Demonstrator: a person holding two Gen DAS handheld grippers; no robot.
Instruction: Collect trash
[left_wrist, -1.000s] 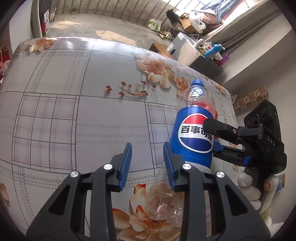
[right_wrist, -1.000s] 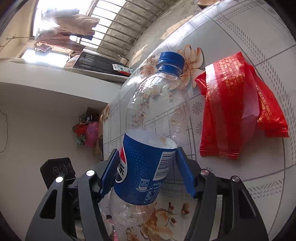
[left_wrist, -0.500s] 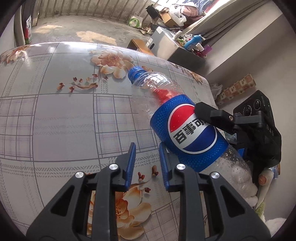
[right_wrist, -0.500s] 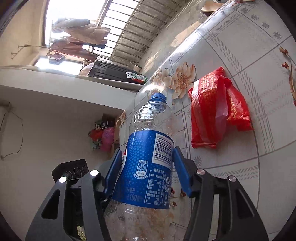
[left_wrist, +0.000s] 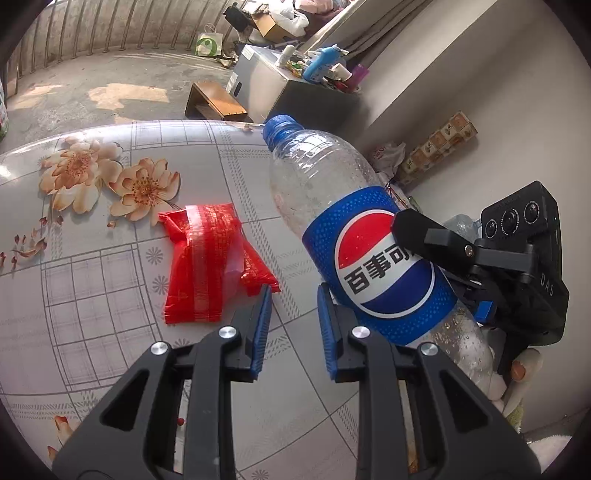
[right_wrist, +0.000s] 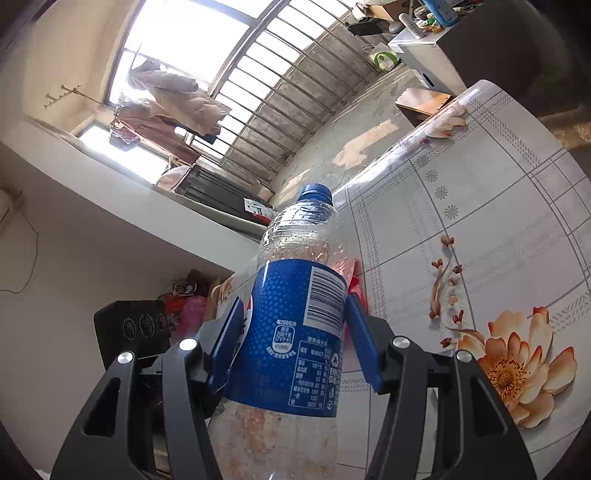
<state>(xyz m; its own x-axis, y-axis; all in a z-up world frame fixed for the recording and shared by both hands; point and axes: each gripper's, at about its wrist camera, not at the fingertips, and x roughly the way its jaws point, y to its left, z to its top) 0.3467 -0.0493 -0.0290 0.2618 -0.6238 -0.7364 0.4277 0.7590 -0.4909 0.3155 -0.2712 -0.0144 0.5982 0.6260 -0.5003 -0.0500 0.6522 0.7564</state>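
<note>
The empty cola bottle (right_wrist: 295, 332) sits clamped between the blue pads of the right gripper (right_wrist: 293, 339), which grips it across the blue label with the jaws about half spread. It is lifted off the table and tilted, cap end away from the gripper and base toward the camera. In the left wrist view the same bottle (left_wrist: 373, 251) hangs just to the right of the left gripper (left_wrist: 293, 310), its label close beside that gripper's right finger; I cannot tell whether they touch. The left gripper's jaws stand a narrow gap apart with nothing between them.

The bottle is clear plastic with a blue screw cap (left_wrist: 280, 127), a blue wrap bearing a red, white and blue roundel with Chinese characters, and a barcode on the opposite side. Droplets and a pale residue cling inside.

A red plastic wrapper (left_wrist: 210, 262), crumpled and flat, lies on the table (left_wrist: 92, 295) just ahead and left of the left gripper's tips. The flowered, checked tablecloth around it is bare. The table's far edge curves beyond the wrapper, with concrete floor (left_wrist: 110, 85) behind it; a white wall (left_wrist: 480, 92) stands close on the right.
</note>
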